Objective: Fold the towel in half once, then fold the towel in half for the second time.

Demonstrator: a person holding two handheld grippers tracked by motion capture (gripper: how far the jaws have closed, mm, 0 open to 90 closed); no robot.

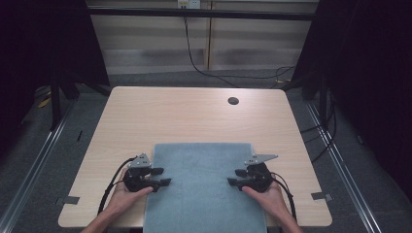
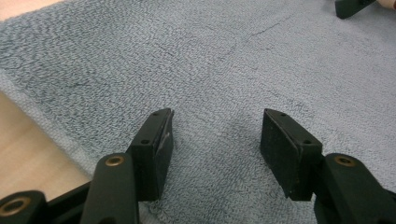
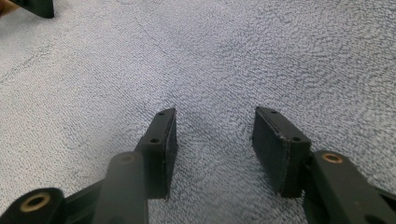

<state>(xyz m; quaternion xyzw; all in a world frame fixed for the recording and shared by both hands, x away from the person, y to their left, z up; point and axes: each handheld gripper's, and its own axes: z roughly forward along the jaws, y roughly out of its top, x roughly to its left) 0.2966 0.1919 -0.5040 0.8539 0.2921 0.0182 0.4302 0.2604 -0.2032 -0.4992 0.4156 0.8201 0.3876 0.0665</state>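
A grey-blue towel [image 1: 204, 187] lies flat on the near half of the wooden table [image 1: 194, 114], hanging over its front edge. My left gripper [image 1: 162, 176] rests at the towel's left edge, jaws pointing right over the cloth. In the left gripper view the left gripper [image 2: 215, 128] stands open above the towel [image 2: 210, 60], nothing between its fingers. My right gripper [image 1: 235, 177] sits at the towel's right side, jaws pointing left. Its own view shows the right gripper [image 3: 214, 126] open over the towel [image 3: 233, 56], with bare cloth in the gap.
A round cable hole [image 1: 233, 101] sits in the table's far right part. Bare wood [image 2: 23, 163] lies left of the towel's edge. Metal rails [image 1: 34, 160] run along the floor on both sides, and cables [image 1: 209, 68] trail behind the table.
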